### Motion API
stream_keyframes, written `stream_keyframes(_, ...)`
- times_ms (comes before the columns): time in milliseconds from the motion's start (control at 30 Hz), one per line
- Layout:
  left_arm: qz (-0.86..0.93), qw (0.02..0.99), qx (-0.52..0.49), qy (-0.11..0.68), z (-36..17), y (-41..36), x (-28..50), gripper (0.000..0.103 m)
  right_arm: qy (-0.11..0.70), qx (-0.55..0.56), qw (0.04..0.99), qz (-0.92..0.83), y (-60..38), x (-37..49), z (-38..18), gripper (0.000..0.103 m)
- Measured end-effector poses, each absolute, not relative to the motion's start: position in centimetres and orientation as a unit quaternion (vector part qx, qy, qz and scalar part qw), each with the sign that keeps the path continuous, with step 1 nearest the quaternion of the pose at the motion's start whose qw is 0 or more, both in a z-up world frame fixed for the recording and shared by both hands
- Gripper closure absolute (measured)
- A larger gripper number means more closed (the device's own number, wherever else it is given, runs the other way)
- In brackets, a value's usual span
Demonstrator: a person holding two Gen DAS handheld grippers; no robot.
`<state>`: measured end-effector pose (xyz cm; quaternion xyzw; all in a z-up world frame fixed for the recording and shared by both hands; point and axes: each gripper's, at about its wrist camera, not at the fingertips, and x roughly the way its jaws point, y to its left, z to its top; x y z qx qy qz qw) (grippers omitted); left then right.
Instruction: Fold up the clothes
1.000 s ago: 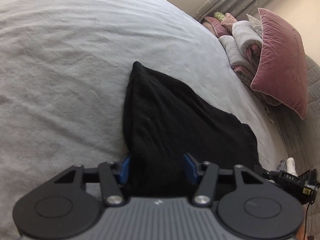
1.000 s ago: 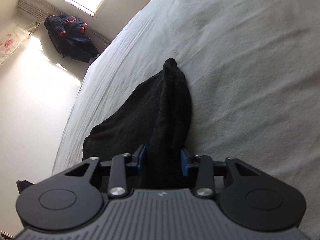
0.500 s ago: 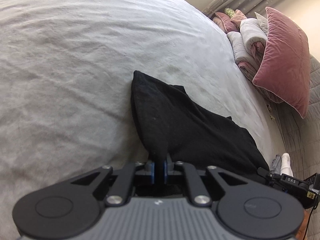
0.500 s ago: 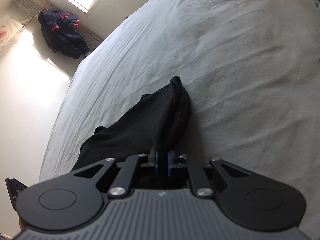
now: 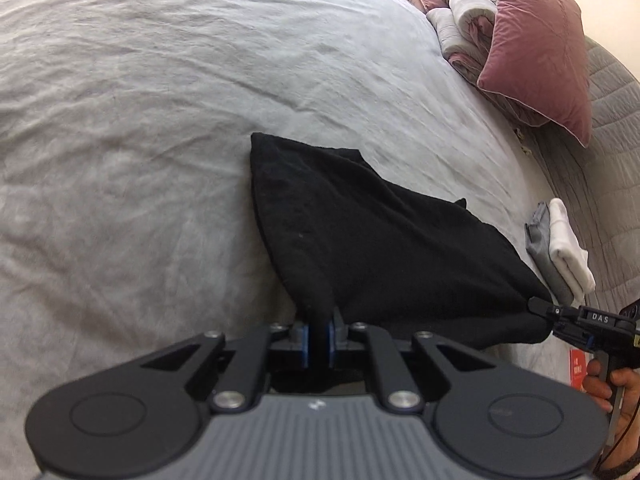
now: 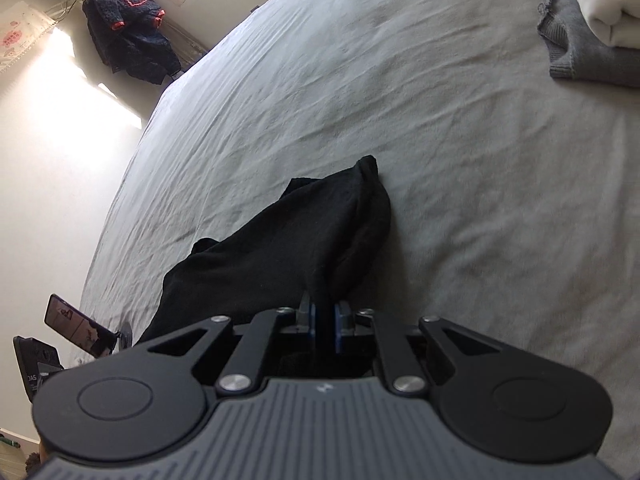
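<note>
A black garment (image 5: pixel 372 240) lies partly lifted on the grey bed sheet (image 5: pixel 140 120). My left gripper (image 5: pixel 318 338) is shut on its near corner. My right gripper (image 6: pixel 324 330) is shut on the other near corner of the same garment (image 6: pixel 288 256); it also shows at the right edge of the left wrist view (image 5: pixel 560 316), pinching the cloth. The near edge is stretched between the two grippers while the far end rests on the sheet.
A folded white cloth (image 5: pixel 568 240) on a folded grey one (image 5: pixel 544 248) lies on the bed to the right, also in the right wrist view (image 6: pixel 600 4). Pink pillows (image 5: pixel 540 48) and rolled bedding sit at the headboard end. A dark jacket (image 6: pixel 128 40) hangs by the window.
Both grippers went from open around the garment's near corners to shut on them, then lifted and drew the cloth back, so more of the bed and the folded stack came into view.
</note>
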<state>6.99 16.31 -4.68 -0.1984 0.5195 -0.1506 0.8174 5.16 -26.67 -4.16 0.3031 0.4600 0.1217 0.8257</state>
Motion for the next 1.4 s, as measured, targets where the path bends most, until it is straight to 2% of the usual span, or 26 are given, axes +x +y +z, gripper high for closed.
stream_keyframes(300,-0.163,0.825,-0.171,0.513,-5.7,15.9,3.4,0.093,0.462,0.288,0.829,0.131,-26.0,1.8,-5.6,0.091)
stream_keyframes(500,-0.188,0.847,-0.142,0.476,-7.9,16.2,2.2,0.085,0.473,0.234,0.837,0.145,-25.8,1.6,-7.7,0.082)
stream_keyframes(533,-0.192,0.853,-0.133,0.466,-7.7,16.2,2.1,0.077,0.471,0.228,0.839,0.152,-25.7,1.7,-7.6,0.078)
stream_keyframes(567,-0.193,0.861,-0.123,0.454,-7.2,16.2,2.2,0.060,0.466,0.223,0.842,0.156,-25.7,1.9,-7.4,0.075)
stream_keyframes(633,-0.191,0.877,-0.105,0.429,-6.5,16.3,2.4,0.048,0.453,0.213,0.851,0.158,-25.8,2.2,-6.9,0.060)
stream_keyframes(700,-0.187,0.884,-0.112,0.414,-6.2,16.6,3.3,0.048,0.435,0.206,0.863,0.152,-26.0,2.7,-6.3,0.051)
stream_keyframes(800,-0.177,0.887,-0.137,0.405,-6.4,16.8,5.1,0.048,0.411,0.216,0.874,0.144,-26.5,3.8,-5.9,0.051)
stream_keyframes(1000,-0.144,0.905,-0.140,0.375,-6.7,16.2,8.4,0.052,0.371,0.220,0.894,0.117,-26.6,6.7,-6.3,0.051)
stream_keyframes(1067,-0.127,0.904,-0.161,0.374,-7.2,16.4,9.2,0.060,0.367,0.235,0.893,0.109,-26.7,7.8,-7.1,0.051)
stream_keyframes(1100,-0.119,0.904,-0.168,0.374,-7.5,16.5,9.6,0.061,0.365,0.242,0.892,0.107,-26.8,8.2,-7.4,0.051)
stream_keyframes(1200,-0.098,0.907,-0.175,0.370,-8.0,16.3,10.3,0.074,0.354,0.255,0.894,0.100,-26.5,9.1,-8.3,0.051)
stream_keyframes(1267,-0.093,0.911,-0.170,0.364,-8.1,16.2,10.4,0.093,0.343,0.257,0.899,0.093,-26.2,9.4,-8.7,0.053)
stream_keyframes(1300,-0.091,0.913,-0.170,0.359,-8.1,16.2,10.3,0.097,0.337,0.252,0.903,0.089,-26.0,9.3,-8.8,0.066)
stream_keyframes(1333,-0.089,0.917,-0.169,0.350,-8.0,16.3,10.1,0.099,0.330,0.248,0.907,0.085,-25.8,9.3,-8.9,0.090)
stream_keyframes(1367,-0.087,0.922,-0.165,0.339,-7.9,16.3,9.9,0.099,0.324,0.243,0.911,0.082,-25.6,9.2,-9.0,0.095)
stream_keyframes(1400,-0.084,0.927,-0.162,0.328,-7.7,16.3,9.7,0.099,0.313,0.240,0.915,0.078,-25.5,9.0,-8.9,0.095)
